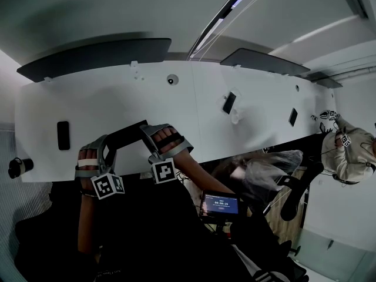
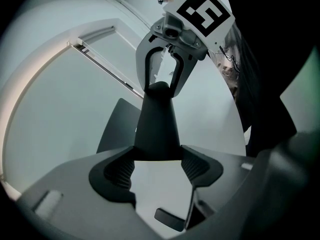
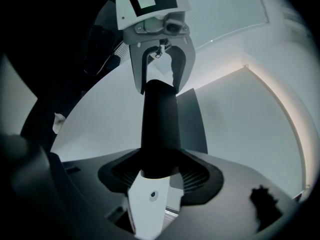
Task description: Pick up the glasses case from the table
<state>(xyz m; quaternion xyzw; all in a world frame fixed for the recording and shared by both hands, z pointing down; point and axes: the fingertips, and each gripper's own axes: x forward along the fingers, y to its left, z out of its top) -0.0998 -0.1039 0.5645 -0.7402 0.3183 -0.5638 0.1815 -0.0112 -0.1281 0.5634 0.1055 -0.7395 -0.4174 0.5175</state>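
White surface (image 1: 117, 93) below. Jaws of left gripper (image 1: 104, 145) and right gripper (image 1: 155, 135) each clench one end of the glasses case (image 1: 126, 134).

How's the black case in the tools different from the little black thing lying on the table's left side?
The case is gripped at its ends by the left tool and right tool; the slab lies alone on the table. In the head view the case looks longer and runs sideways; the slab runs up-and-down. Both are black.
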